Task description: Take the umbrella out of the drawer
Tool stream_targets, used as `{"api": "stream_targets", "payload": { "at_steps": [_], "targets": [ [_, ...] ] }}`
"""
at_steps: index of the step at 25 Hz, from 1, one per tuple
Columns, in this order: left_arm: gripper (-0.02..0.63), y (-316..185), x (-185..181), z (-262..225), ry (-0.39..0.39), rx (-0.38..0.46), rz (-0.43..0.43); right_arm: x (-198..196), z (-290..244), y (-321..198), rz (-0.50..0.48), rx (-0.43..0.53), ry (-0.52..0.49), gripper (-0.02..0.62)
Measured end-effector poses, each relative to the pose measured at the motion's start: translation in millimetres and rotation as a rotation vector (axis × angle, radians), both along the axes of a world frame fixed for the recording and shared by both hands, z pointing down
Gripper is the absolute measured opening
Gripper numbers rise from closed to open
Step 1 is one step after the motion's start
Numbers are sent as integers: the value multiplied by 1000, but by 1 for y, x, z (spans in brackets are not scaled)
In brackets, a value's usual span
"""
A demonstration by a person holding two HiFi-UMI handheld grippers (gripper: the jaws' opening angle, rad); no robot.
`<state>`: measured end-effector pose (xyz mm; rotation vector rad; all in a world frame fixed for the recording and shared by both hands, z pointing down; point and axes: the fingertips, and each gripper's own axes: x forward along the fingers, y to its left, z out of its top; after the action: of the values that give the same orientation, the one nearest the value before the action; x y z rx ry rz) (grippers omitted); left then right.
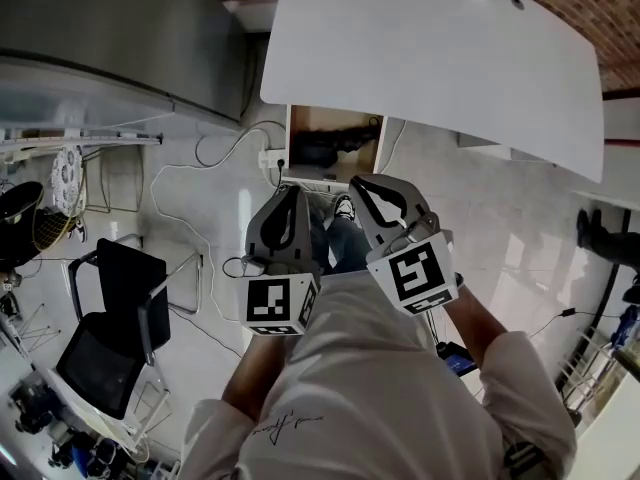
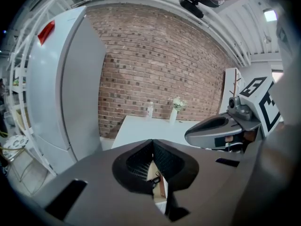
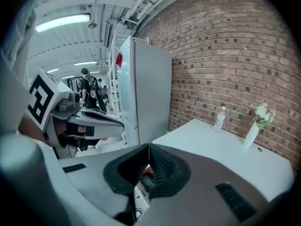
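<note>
Under the white table (image 1: 430, 48) a wooden drawer (image 1: 371, 152) stands open, and a dark, long thing (image 1: 328, 146) lies inside it, apparently the umbrella. My left gripper (image 1: 292, 190) and right gripper (image 1: 358, 181) hang side by side above the floor, short of the drawer, pointing toward it. Both are shut with nothing between the jaws. In the left gripper view the jaws of my left gripper (image 2: 153, 140) meet at their tips, and part of the drawer (image 2: 162, 187) shows below them. The right gripper view shows my right gripper (image 3: 149, 146) with its tips touching too.
A tall grey fridge (image 1: 120, 38) stands left of the table. A black chair (image 1: 115, 313) sits on the floor at the left, with cables (image 1: 190, 228) trailing near the drawer. A bottle (image 3: 218, 118) and a vase of flowers (image 3: 254, 126) stand on the table by the brick wall.
</note>
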<state>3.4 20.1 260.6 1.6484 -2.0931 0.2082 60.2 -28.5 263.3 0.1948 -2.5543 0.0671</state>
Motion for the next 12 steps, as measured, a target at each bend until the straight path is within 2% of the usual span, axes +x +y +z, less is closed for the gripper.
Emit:
{"api": "stream_targets", "payload": {
  "at_steps": [12],
  "targets": [
    [17,1,-15,32,50,-35,-11,-11,41,-7,-22,-5,60,17]
  ]
}}
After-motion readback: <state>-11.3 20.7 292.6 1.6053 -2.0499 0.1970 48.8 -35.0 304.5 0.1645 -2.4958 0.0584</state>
